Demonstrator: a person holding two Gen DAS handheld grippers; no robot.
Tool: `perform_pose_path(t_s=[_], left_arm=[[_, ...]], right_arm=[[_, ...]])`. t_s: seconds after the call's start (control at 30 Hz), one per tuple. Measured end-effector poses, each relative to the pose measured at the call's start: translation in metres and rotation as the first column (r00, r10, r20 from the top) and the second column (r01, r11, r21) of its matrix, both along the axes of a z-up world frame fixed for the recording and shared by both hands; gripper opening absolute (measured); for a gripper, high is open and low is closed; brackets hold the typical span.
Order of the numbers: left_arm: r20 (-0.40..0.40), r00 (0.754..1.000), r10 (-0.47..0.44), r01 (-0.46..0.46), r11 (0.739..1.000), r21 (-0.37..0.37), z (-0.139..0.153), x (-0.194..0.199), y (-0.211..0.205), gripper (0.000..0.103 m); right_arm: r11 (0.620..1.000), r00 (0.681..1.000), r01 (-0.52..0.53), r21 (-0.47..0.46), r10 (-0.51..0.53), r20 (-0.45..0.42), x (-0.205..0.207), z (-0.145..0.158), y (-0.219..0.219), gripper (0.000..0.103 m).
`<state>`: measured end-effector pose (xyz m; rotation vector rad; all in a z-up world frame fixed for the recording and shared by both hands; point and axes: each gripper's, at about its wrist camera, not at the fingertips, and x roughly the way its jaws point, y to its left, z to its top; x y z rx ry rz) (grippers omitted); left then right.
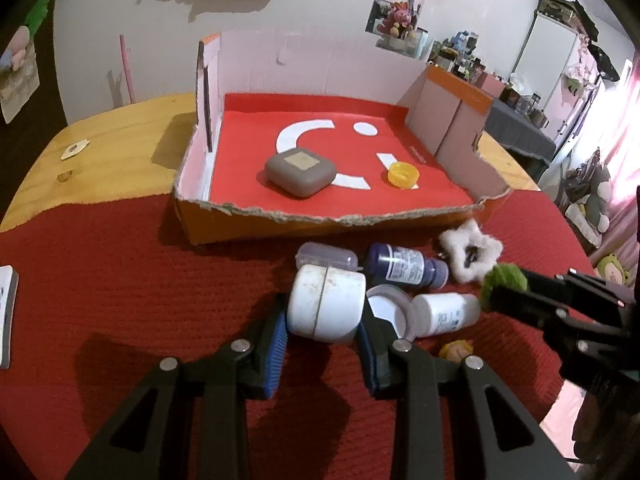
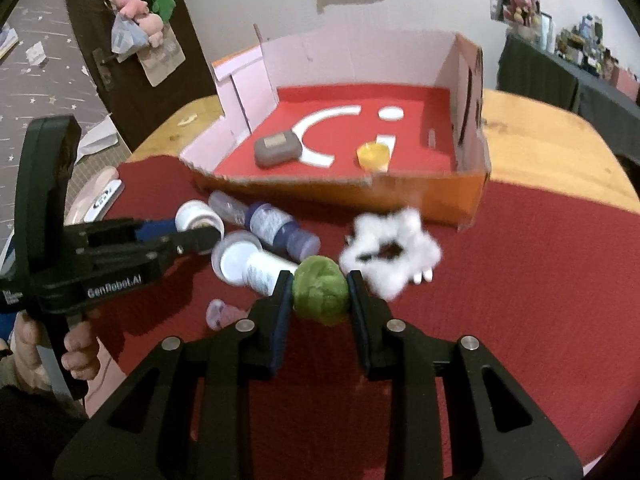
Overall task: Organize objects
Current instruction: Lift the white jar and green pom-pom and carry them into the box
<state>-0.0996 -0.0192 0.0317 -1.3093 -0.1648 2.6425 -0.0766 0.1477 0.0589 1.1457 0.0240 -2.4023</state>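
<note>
I am gripping a white jar (image 1: 326,307) in my left claw (image 1: 323,334), both blue pads pressing its sides. I am clamping a green pom-pom (image 2: 320,295) in my right claw (image 2: 319,300); the soft ball is bulging slightly between the pads.

Both items are sitting at the near edge of the clutter on the red cloth (image 1: 140,280) covering the desk (image 1: 120,128). A blue bottle (image 1: 404,266), a white bottle (image 1: 444,314) and a white fuzzy star (image 1: 470,254) are lying just beside them.

To do this step well, I judge that each load should be lifted straight clear of its neighbours before travelling, then carried over the torn front wall of the cardboard box (image 1: 320,220), where a grey case (image 1: 300,174) and a yellow cap (image 1: 403,174) are already resting. The jar is smooth, so grip pressure should be kept firm.

Both claws are pointing steeply downward toward the box. My hand (image 2: 78,350) is wrapping the left handle.
</note>
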Motion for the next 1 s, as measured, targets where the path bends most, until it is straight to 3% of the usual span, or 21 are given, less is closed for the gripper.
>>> perform_pose_path(t_s=[0.2,0.43,0.63,1.0], left_arm=[[-0.029,1.0,0.002,-0.002,1.0,0.003,0.012,0.001,-0.001,0.033],[-0.028,1.0,-0.001,0.001,1.0,0.003,0.015,-0.002,-0.001,0.033],[-0.054,0.998,-0.011,0.011,1.0,-0.009,0.025,-0.006,0.001,0.033],[-0.067,0.998,-0.009,0.009,1.0,-0.003,0.032,-0.032,0.0,0.033]], right_arm=[[1.0,0.999,-0.024,-0.013,0.023,-0.043,-0.006,0.016,-0.008,0.026],[0.999,0.999,-0.032,-0.032,0.032,-0.012,-0.01,0.007,-0.011,0.026],[0.999,0.999,-0.023,-0.035,0.022,-0.046,-0.014,0.019,-0.008,0.026],[0.999,0.998,-0.032,-0.043,0.029,-0.06,-0.032,0.03,-0.011,0.026]])
